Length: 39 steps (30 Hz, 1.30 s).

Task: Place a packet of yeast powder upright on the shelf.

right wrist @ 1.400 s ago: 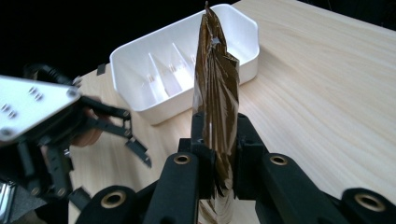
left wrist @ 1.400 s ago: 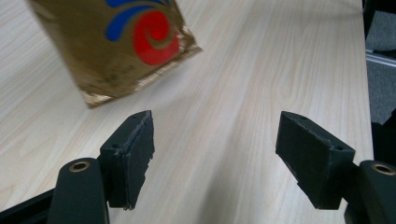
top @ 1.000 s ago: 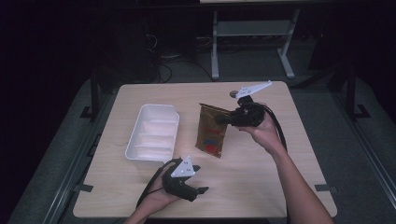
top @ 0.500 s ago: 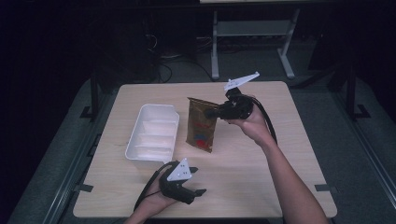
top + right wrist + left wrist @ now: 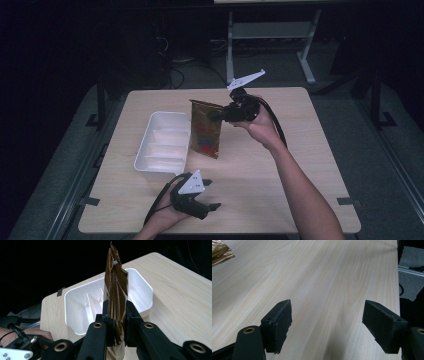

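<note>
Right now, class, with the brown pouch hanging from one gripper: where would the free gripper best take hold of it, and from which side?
Probably the pouch's free lower edge, approached from the near side where the left gripper rests open. The right gripper already pinches the upper edge, the pouch is flat and thin, and the white tray sits close on its far-left side.

Dim room, white rack (image 5: 272, 35) behind

one brown pouch (image 5: 205, 129), one white tray (image 5: 161, 166), two grippers, one table (image 5: 280, 175)
</note>
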Tool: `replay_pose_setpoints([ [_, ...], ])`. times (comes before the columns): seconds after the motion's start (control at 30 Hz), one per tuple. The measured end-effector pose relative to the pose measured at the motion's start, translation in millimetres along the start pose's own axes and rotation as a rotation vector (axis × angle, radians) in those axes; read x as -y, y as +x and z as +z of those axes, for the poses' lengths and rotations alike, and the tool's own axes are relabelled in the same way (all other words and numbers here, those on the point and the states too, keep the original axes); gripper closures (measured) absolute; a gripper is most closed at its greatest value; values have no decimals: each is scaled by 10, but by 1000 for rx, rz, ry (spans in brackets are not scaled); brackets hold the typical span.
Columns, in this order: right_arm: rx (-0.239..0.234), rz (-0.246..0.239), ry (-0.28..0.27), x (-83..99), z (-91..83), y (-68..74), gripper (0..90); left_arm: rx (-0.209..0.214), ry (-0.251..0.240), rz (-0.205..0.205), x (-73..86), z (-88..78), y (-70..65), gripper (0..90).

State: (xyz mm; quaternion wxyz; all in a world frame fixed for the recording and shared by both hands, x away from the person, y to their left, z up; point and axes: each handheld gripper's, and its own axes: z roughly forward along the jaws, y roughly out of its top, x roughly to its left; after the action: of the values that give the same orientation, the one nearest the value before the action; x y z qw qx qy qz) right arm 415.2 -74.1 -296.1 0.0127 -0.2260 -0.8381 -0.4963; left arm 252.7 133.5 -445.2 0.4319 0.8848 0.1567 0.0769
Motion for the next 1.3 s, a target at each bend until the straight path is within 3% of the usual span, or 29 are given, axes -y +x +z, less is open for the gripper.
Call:
replay_pose_setpoints([
  [0.43, -33, -38, 3, -219, 197, 88, 821, 3, 0, 4, 14, -11, 17, 232],
  [1.3, -97, -75, 22, -550, 860, 202, 821, 12, -9, 8, 20, -23, 20, 233],
])
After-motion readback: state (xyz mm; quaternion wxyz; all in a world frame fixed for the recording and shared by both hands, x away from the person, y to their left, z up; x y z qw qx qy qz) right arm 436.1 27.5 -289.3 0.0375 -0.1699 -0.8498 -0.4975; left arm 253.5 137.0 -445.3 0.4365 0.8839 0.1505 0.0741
